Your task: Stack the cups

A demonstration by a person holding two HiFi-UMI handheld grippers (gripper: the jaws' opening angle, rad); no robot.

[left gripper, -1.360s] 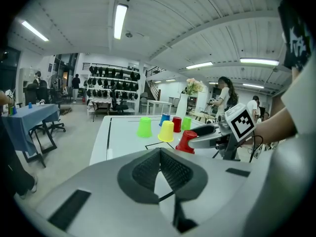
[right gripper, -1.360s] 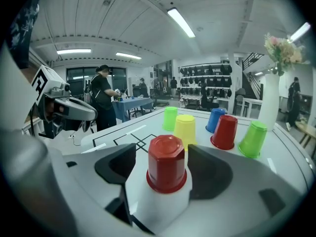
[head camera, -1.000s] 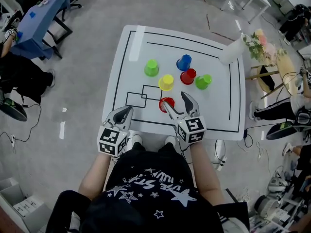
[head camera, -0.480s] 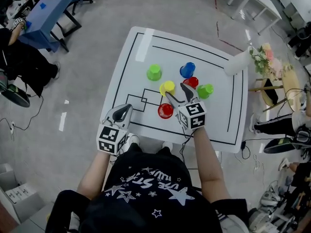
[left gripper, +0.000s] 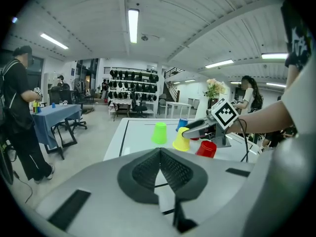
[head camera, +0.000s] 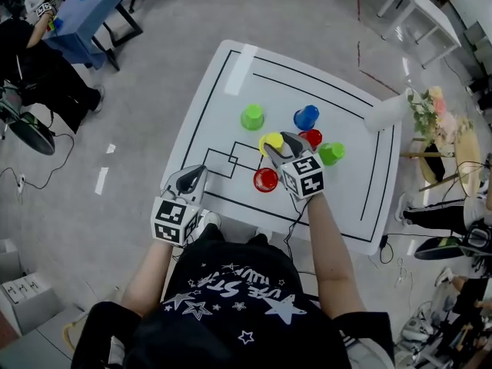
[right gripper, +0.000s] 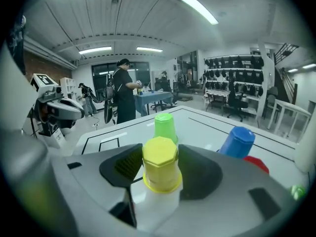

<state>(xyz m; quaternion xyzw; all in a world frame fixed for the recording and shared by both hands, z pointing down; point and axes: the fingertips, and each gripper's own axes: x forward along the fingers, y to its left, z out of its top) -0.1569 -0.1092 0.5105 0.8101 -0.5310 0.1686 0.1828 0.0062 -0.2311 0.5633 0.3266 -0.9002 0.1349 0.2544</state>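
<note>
Several upside-down cups stand on the white table (head camera: 223,98): a green cup (head camera: 252,117), a blue cup (head camera: 306,118), a red cup (head camera: 312,137), a second green cup (head camera: 331,153), a yellow cup (head camera: 269,141) and a nearer red cup (head camera: 266,179). My right gripper (head camera: 278,146) reaches over the table, and its jaws have just been closing with the yellow cup (right gripper: 160,164) between them. Both pads now lie against the cup's sides, and the cup still stands on the table. My left gripper (head camera: 195,177) hangs at the table's near left edge, shut (left gripper: 160,151) and holding nothing.
A white vase (head camera: 387,114) with flowers stands at the table's far right corner. The green cup (right gripper: 166,126) and blue cup (right gripper: 238,142) stand just beyond the yellow one. People and a blue table (head camera: 100,6) are off to the left.
My right gripper has moved forward past the near red cup to the yellow cup, and its jaws have narrowed around it. The left gripper has stayed put.
</note>
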